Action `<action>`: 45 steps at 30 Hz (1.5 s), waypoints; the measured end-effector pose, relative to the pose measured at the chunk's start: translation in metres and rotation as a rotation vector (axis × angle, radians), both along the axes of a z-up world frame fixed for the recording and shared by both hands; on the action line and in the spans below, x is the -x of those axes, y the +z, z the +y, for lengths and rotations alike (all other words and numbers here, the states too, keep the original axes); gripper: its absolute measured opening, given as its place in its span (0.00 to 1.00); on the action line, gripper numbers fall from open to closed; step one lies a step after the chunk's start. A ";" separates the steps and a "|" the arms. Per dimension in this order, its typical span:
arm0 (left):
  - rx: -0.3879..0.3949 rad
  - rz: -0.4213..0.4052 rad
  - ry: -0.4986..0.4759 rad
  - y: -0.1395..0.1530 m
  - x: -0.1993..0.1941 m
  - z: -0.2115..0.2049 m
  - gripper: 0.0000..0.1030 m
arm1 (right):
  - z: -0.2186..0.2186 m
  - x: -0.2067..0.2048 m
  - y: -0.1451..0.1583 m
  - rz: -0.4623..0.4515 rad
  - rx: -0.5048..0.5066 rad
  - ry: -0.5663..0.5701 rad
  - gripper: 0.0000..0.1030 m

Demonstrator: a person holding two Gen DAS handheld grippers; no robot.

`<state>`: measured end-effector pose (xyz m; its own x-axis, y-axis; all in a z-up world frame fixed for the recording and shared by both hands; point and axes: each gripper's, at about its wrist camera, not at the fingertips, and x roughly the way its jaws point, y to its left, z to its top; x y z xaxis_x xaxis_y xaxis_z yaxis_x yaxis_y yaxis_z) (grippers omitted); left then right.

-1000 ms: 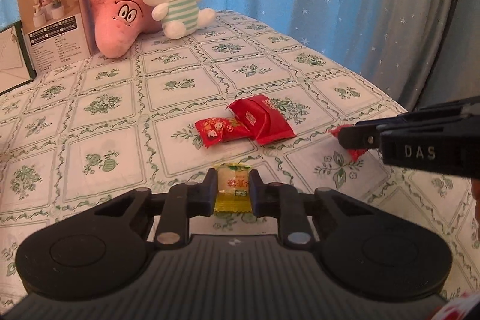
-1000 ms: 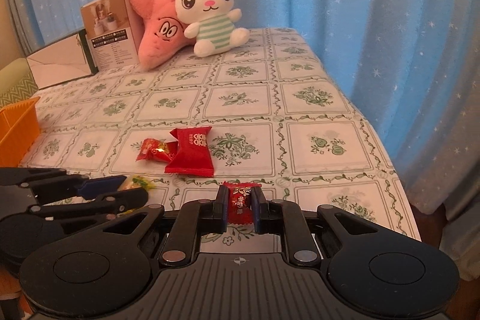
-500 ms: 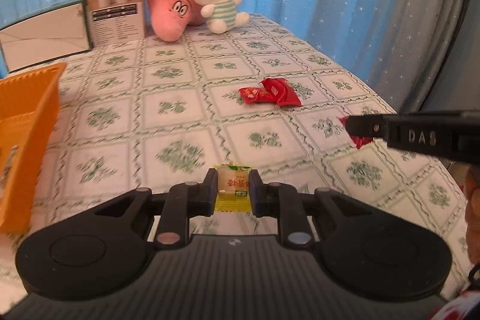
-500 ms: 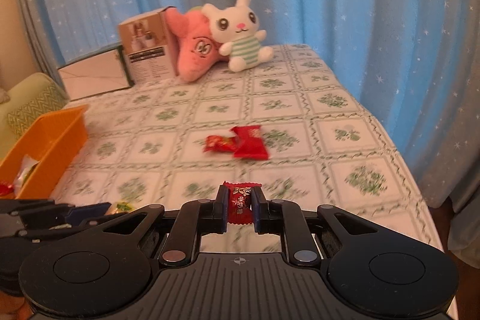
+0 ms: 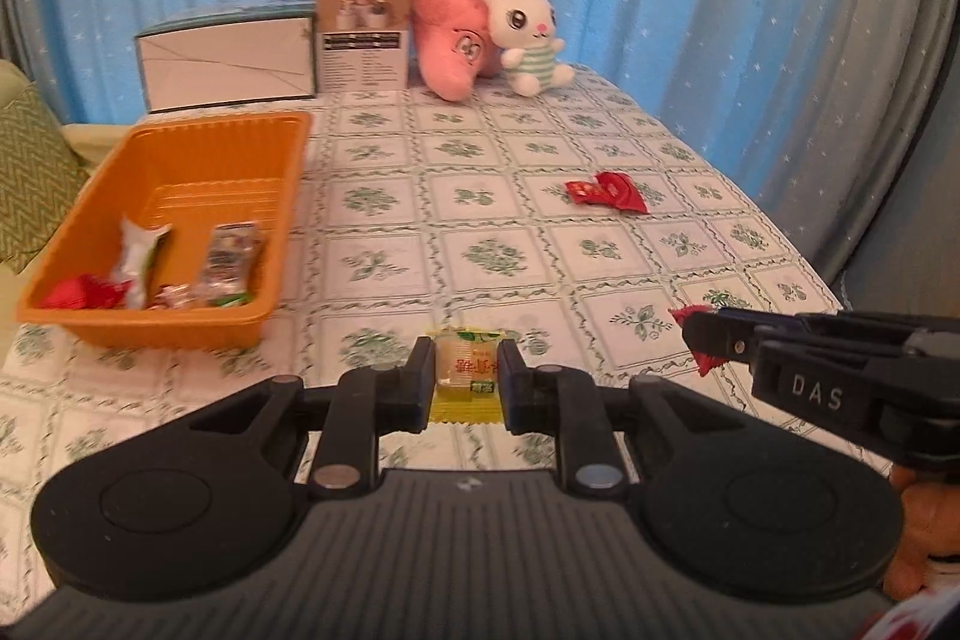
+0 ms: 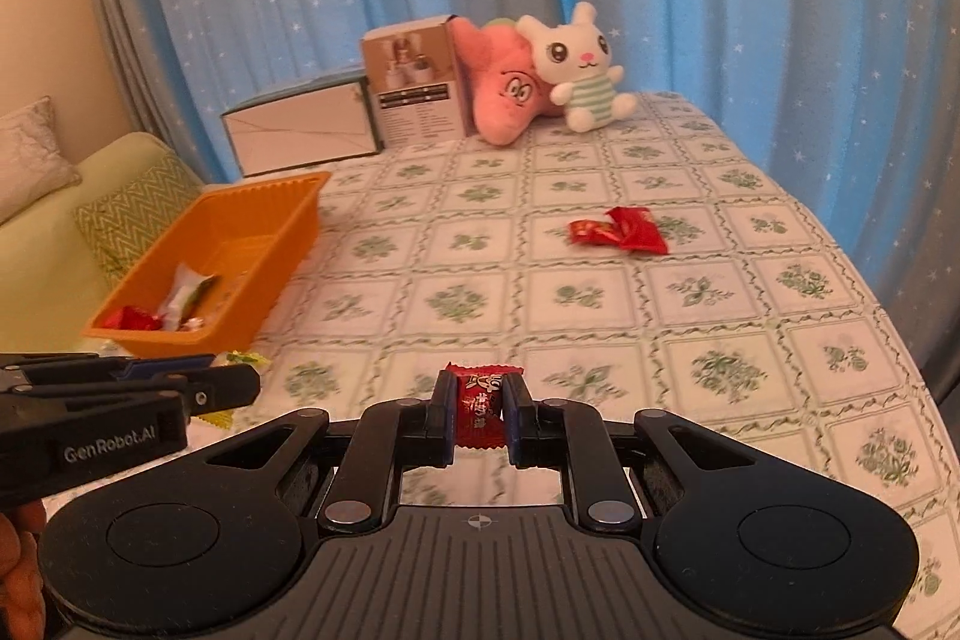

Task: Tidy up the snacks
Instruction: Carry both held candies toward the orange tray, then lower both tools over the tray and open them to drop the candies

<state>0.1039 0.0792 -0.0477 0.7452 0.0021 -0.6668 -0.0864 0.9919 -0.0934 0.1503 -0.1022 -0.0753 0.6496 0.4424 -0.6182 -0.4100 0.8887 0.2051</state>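
My left gripper (image 5: 467, 377) is shut on a yellow snack packet (image 5: 465, 375), held above the near table. My right gripper (image 6: 479, 409) is shut on a red candy (image 6: 479, 405); it also shows at the right of the left wrist view (image 5: 699, 340). An orange tray (image 5: 288, 196) stands at the left with several snacks inside (image 5: 138, 259); it also shows in the right wrist view (image 6: 300, 220). Two red snack packets (image 5: 609, 189) lie together on the tablecloth at the far right, also in the right wrist view (image 6: 621, 232).
At the back stand a white box (image 5: 225, 61), a brown carton (image 5: 363, 34), a pink plush (image 5: 453, 43) and a white bunny plush (image 5: 531, 34). A green sofa with cushions (image 6: 90, 208) is left of the table. Blue curtains hang behind. The table edge runs along the right.
Both grippers have pulled back and swung left with their snacks held. The orange tray has come fully into view, and the red packets on the cloth look farther away.
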 end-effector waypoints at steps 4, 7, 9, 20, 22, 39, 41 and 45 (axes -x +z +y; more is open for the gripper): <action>0.004 -0.015 0.039 0.011 0.024 0.017 0.19 | 0.016 0.019 0.011 -0.013 -0.008 0.033 0.15; 0.007 -0.024 0.065 0.018 0.041 0.030 0.19 | 0.028 0.032 0.018 -0.025 -0.008 0.059 0.15; 0.002 -0.032 0.083 0.022 0.052 0.039 0.19 | 0.036 0.039 0.022 -0.032 -0.007 0.077 0.15; -0.029 -0.055 0.141 0.039 0.086 0.073 0.19 | 0.076 0.064 0.034 -0.038 -0.007 0.154 0.15; -0.032 -0.058 0.149 0.041 0.090 0.078 0.19 | 0.082 0.066 0.036 -0.039 -0.007 0.165 0.15; -0.020 -0.057 0.182 0.043 0.099 0.102 0.19 | 0.109 0.067 0.038 -0.040 -0.017 0.214 0.15; -0.019 -0.056 0.185 0.042 0.099 0.105 0.19 | 0.113 0.064 0.037 -0.040 -0.019 0.219 0.15; -0.027 -0.048 0.188 0.041 0.093 0.117 0.19 | 0.122 0.057 0.037 -0.040 -0.025 0.230 0.15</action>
<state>0.0107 0.1957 -0.0070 0.7612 0.1619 -0.6280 -0.2666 0.9608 -0.0755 0.0932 0.0202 -0.0386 0.5538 0.5963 -0.5812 -0.6092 0.7660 0.2053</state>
